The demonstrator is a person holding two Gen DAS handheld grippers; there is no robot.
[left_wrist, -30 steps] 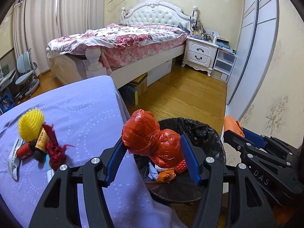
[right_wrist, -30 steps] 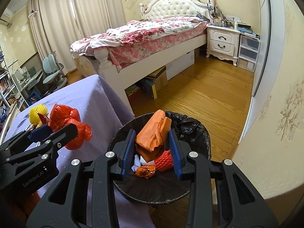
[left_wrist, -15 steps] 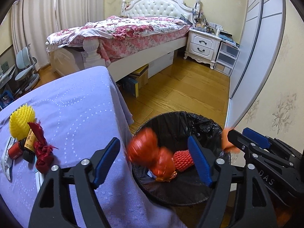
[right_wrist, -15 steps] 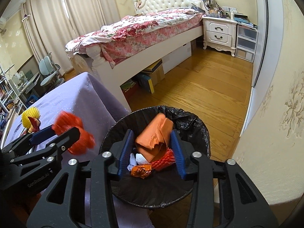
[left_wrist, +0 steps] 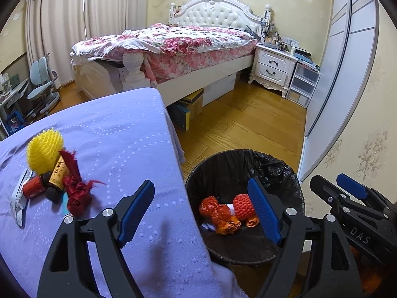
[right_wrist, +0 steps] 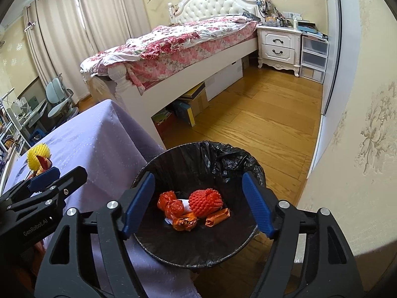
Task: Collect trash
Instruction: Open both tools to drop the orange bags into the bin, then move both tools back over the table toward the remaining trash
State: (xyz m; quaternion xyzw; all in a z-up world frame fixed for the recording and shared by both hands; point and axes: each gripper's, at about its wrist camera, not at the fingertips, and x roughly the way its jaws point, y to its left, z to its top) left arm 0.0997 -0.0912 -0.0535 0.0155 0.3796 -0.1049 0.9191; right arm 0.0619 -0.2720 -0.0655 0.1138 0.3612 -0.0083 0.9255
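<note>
Left wrist view: left gripper jaws spread and still opening, nothing between the pads; a second ago it gripped a red plastic bag, which now lies in the trash bin, so that drop is done. Red plastic bag sits on the bin floor beside a red foam net. Right wrist view: right gripper over the bin, jaws also opening wide, empty; the orange wrapper it held a second ago has fallen in. Orange wrapper rests on the near side of the net, touching it. Both hands freed, two pieces collected.

Left of the bin, purple-covered bench holds the remaining trash at its left side: dark red ribbon scrap, small red can, gold-labelled packet, yellow foam net, all bunched together. Judged next: swing back left for that pile.

Far: bed, nightstand, wooden floor.
</note>
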